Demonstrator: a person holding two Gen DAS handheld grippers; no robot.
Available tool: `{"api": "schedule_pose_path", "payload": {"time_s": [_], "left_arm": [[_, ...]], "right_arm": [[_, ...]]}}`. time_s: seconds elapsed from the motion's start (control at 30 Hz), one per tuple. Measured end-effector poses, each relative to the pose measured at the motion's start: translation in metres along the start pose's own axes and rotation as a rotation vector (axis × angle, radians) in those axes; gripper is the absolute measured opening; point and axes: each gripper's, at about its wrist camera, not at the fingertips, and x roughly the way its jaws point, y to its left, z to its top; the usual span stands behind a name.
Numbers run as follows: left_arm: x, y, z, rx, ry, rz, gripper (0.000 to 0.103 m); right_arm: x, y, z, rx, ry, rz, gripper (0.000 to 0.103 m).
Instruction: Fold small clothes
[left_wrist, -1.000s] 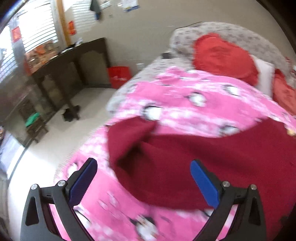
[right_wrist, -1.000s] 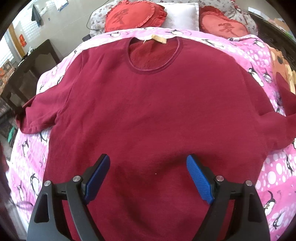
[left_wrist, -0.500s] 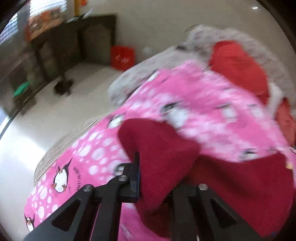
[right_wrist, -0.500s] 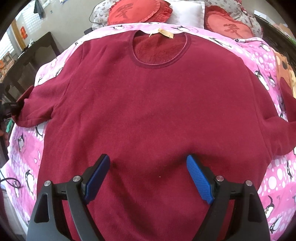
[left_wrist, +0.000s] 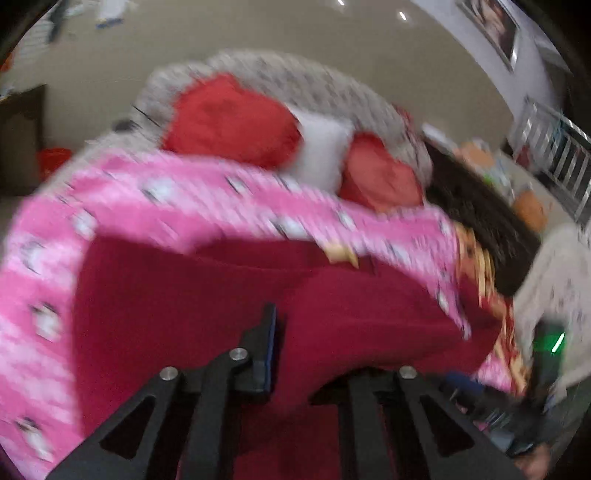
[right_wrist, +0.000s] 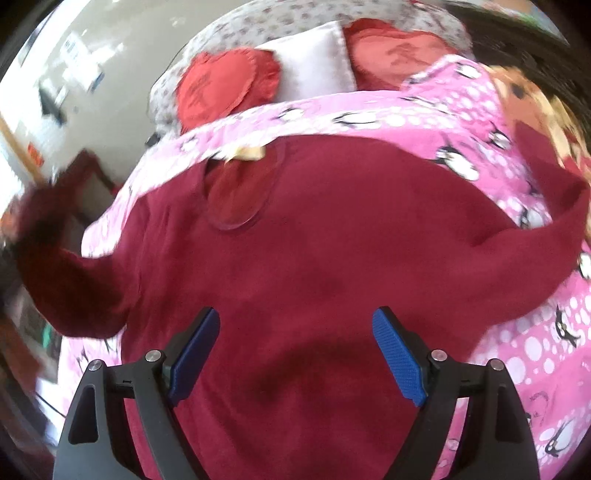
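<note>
A dark red sweatshirt (right_wrist: 332, 236) lies spread on a pink penguin blanket (right_wrist: 461, 122), collar and tan label (right_wrist: 247, 153) toward the pillows. My left gripper (left_wrist: 295, 369) is shut on the sweatshirt's left sleeve (left_wrist: 314, 354) and holds it lifted; the sleeve (right_wrist: 55, 258) shows raised at the left of the right wrist view. My right gripper (right_wrist: 295, 354) is open and empty above the lower body of the sweatshirt. The right sleeve (right_wrist: 535, 240) lies out to the right.
Two red heart cushions (right_wrist: 225, 85) and a white pillow (right_wrist: 314, 62) lie at the head of the bed. A dark wooden table (right_wrist: 92, 177) stands left of the bed. The right gripper (left_wrist: 535, 387) shows at the left wrist view's right edge.
My left gripper closed on the left sleeve, lifted it and swung right over the sweatshirt. My right gripper stayed open and shifted a little.
</note>
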Motion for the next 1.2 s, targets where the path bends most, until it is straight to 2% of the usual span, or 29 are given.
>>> {"api": "schedule_pose_path", "payload": {"time_s": [0.07,0.13,0.17,0.27,0.3,0.37,0.43,0.53,0.6,0.67,0.73,0.77,0.8,0.9,1.0,1.03,1.13,1.2], "left_arm": [[0.028,-0.013,-0.021,0.030,0.067,-0.022,0.030],[0.052,-0.026,-0.042,0.074,0.147,-0.001,0.045],[0.055,-0.029,-0.048,0.088,0.162,0.004,0.047],[0.035,-0.034,-0.052,0.113,0.158,0.000,0.057],[0.020,-0.032,-0.049,0.114,0.151,0.001,0.065],[-0.002,-0.026,-0.045,0.125,0.105,0.017,0.076],[-0.030,-0.015,-0.039,0.141,0.038,0.068,0.087],[-0.058,0.009,-0.036,0.139,-0.021,0.157,0.088],[-0.068,0.029,-0.036,0.120,-0.036,0.214,0.088],[-0.073,0.044,-0.039,0.091,-0.033,0.247,0.088],[-0.075,0.063,-0.040,0.047,-0.018,0.270,0.088],[-0.074,0.070,-0.041,0.025,-0.015,0.278,0.088],[-0.076,0.078,-0.041,-0.004,-0.016,0.286,0.088],[-0.082,0.093,-0.041,-0.061,-0.044,0.297,0.088],[-0.081,0.097,-0.036,-0.103,-0.071,0.296,0.088],[-0.078,0.097,-0.036,-0.104,-0.068,0.293,0.088],[-0.062,0.091,-0.035,-0.080,-0.042,0.308,0.088],[-0.048,0.087,-0.036,-0.067,-0.010,0.319,0.088]], "right_arm": [[-0.004,-0.014,0.004,0.052,0.001,0.004,0.064],[-0.008,-0.027,0.006,0.086,-0.001,0.006,0.064],[-0.010,-0.030,0.007,0.084,-0.002,0.004,0.064],[-0.013,-0.029,0.011,0.023,-0.006,-0.004,0.064],[-0.013,-0.027,0.013,-0.010,-0.011,-0.009,0.064],[-0.007,-0.022,0.016,-0.048,-0.007,-0.005,0.064],[0.005,-0.013,0.017,-0.085,0.028,0.026,0.064],[0.024,0.006,0.013,-0.167,0.063,0.042,0.063],[0.035,0.017,0.011,-0.213,0.084,0.028,0.049],[0.051,0.028,0.006,-0.255,0.127,0.017,0.043],[0.061,0.039,-0.001,-0.336,0.113,-0.061,0.029],[0.061,0.048,-0.005,-0.401,0.077,-0.109,0.005],[0.060,0.053,-0.007,-0.444,0.052,-0.130,0.000],[0.041,0.054,-0.003,-0.456,-0.015,-0.123,0.000],[0.003,0.044,0.014,-0.427,-0.135,-0.126,0.000],[-0.011,0.034,0.023,-0.400,-0.179,-0.152,0.000],[-0.019,0.007,0.045,-0.320,-0.198,-0.213,0.000],[-0.009,-0.016,0.052,-0.250,-0.167,-0.268,0.000]]}}
